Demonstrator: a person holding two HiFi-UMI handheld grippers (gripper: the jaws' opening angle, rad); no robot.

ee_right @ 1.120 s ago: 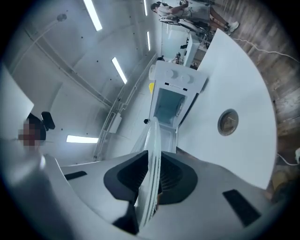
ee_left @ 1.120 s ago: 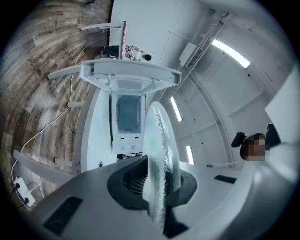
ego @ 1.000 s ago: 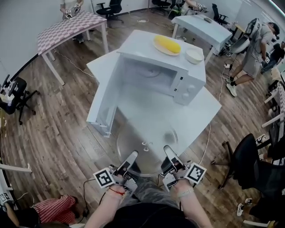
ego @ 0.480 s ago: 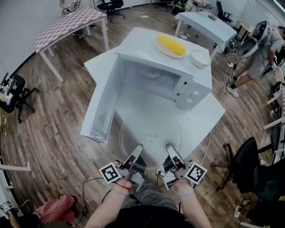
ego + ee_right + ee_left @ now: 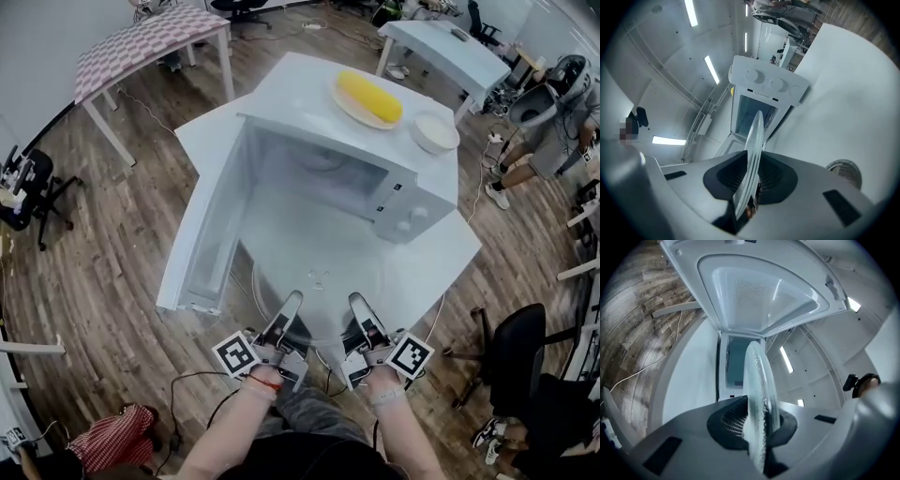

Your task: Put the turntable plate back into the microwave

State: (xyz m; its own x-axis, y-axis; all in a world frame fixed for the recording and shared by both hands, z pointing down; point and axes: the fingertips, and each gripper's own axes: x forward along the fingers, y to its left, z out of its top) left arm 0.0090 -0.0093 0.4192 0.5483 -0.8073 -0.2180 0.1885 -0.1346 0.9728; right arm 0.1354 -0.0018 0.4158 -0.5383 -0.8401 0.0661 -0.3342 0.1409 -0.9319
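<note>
The glass turntable plate (image 5: 319,277) has moved forward off the table edge and now hangs level just short of the open microwave (image 5: 398,192). The left gripper (image 5: 287,314) and right gripper (image 5: 361,317) each clamp its near rim. Insertion looks under way; next, probably, slide it in flat and seat it centrally. No brand or lettering is legible.

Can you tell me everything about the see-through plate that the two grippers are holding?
The turntable plate is a round disc of clear glass with small bumps at its middle. It lies roughly flat and seems held above the white table, in front of the open microwave, not yet inside. The left gripper and the right gripper each pinch its near edge between their fingers. Nothing else appears to touch it.
</note>
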